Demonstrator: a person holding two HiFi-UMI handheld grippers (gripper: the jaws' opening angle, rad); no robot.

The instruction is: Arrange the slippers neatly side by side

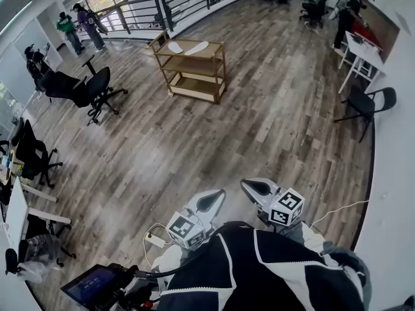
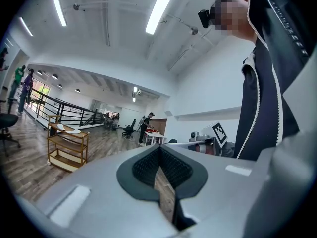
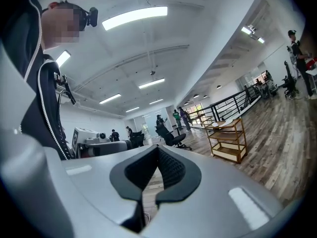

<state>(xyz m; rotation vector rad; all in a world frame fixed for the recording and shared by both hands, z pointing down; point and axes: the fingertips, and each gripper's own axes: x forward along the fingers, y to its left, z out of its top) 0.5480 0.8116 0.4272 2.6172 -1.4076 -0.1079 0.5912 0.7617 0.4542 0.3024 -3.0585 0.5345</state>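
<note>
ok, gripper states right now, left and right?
Left gripper: closed, holding nothing.
Right gripper: closed, holding nothing.

Floor: grey-brown wood planks point(image 1: 214, 141) run across an open room.
Rack: a light wooden three-tier rack point(image 1: 198, 89) stands alone, far across the floor.
Railing: a dark metal railing point(image 1: 162, 5) lines the far edge, behind the rack.
Chairs: a black swivel chair point(image 1: 97, 89) stands left of the rack, another point(image 1: 35, 154) at the left edge.
Desk: a white desk point(image 1: 364, 52) stands by the right wall, with a black chair point(image 1: 369, 102) near it.
People: two people point(image 1: 78, 28) stand at the upper left; one person point(image 1: 347, 15) stands by the white desk.
Cable: a white cable point(image 1: 337, 209) lies on the floor at the right.
Screen: a small lit screen point(image 1: 91, 284) sits at the lower left.
Ceiling: a long light strip point(image 2: 161, 6) glows on the white ceiling.
</note>
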